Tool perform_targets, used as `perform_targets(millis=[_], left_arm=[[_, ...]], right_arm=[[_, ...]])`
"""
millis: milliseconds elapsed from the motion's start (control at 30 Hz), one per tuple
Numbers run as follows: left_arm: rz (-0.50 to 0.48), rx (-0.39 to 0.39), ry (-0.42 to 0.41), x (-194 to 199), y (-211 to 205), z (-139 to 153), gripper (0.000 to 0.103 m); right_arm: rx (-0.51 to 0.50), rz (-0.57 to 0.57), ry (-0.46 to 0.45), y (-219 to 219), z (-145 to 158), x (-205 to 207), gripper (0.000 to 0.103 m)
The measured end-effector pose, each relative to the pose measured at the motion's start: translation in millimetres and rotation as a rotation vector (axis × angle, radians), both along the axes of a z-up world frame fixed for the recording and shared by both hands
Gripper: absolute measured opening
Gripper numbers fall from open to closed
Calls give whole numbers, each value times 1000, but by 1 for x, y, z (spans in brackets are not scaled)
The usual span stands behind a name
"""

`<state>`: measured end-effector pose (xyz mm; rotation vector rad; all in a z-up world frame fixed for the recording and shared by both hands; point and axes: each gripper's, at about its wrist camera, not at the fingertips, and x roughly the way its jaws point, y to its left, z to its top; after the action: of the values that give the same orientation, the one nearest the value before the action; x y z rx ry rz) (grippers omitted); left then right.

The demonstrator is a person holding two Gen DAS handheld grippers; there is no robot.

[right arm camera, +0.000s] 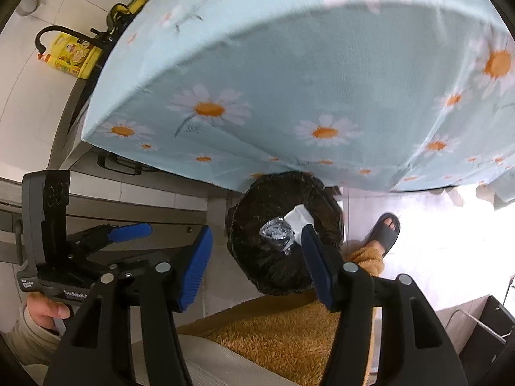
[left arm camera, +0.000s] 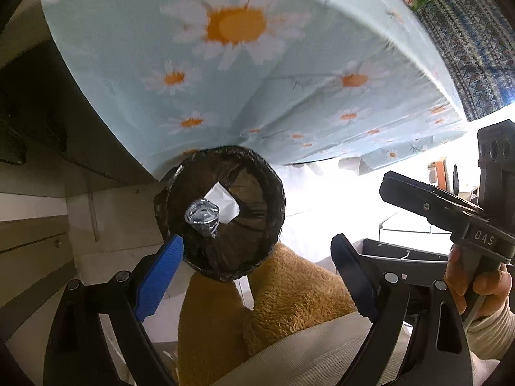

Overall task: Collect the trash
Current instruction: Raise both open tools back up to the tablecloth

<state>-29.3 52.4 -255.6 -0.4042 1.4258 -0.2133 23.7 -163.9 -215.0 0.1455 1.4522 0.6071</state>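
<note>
- Our left gripper point(left arm camera: 257, 273) and right gripper point(right arm camera: 257, 263) both hung apart, holding nothing.
- Crushed bottle point(left arm camera: 202, 217) and paper point(left arm camera: 223, 201) sat inside the bin point(left arm camera: 273, 189).
- We figured: lift clear without snagging the liner.

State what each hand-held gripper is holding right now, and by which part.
Nothing is held. The left hand-held gripper and the right hand-held gripper both stand open above the bin, where the crushed plastic bottle and white paper already lie.
</note>
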Motion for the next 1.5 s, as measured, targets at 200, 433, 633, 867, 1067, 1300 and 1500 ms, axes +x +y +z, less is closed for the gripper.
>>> perform_targets(millis=[200,433,633,867,1067,1300,1500], left_arm=[[-23,17,-60,-1,-1,22,90],[-16,3,-101,-3,1,45,90],[2,-14,-151,-3,7,67,90],[-31,-25,-238,4,7,103,90],[-25,-30,-302,11,11,130,90],[8,-15,-345,27,16,150,90],[59,19,-363,42,19,160,90]], right_arm=[[18,-11,-42,-2,19,2,58],[40,-14,-99,-4,46,4,58],[51,-32,-157,-6,69,5,58],[56,-69,-214,-12,93,8,59],[58,-80,-278,-17,119,17,64],[66,-78,-355,-17,149,48,75],[95,-53,-414,-12,171,91,77]])
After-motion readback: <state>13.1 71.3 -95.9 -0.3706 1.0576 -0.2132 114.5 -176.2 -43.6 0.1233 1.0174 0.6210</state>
